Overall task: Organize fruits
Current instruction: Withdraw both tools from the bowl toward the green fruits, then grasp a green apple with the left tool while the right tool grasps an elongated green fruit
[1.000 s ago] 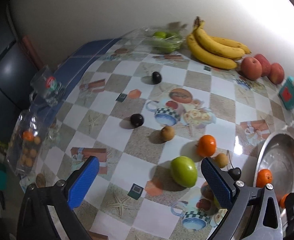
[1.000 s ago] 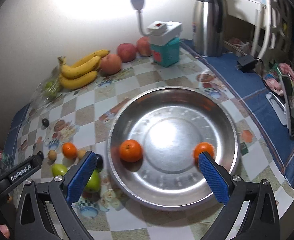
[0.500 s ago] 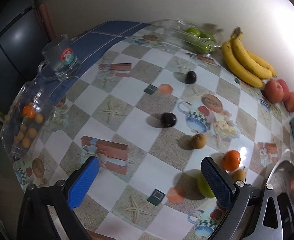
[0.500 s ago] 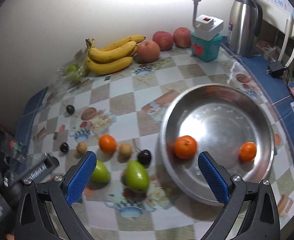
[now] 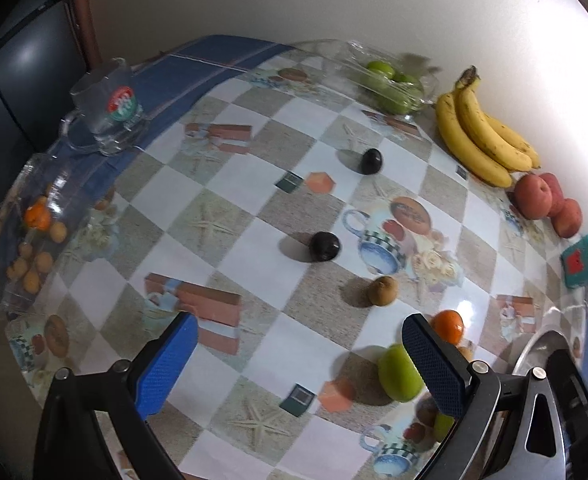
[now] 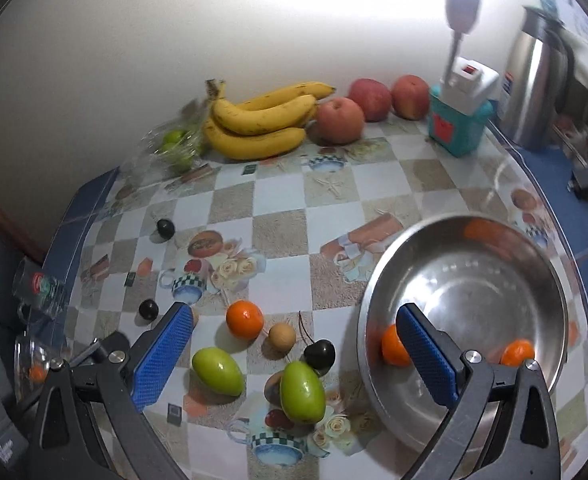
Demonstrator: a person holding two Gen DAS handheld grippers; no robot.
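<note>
Already two oranges (image 6: 392,350) sit in the steel bowl (image 6: 494,240), evidently the collecting spot. Both the left gripper (image 5: 294,364) and right gripper (image 6: 294,354) hover spread and empty.

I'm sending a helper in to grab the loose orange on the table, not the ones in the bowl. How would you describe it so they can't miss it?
Start at the big steel bowl on the checked tablecloth and look to its left. There, among two green fruits, a small tan one and a dark cherry, sits the orange. It is the only orange-coloured fruit lying on the cloth itself.
</note>
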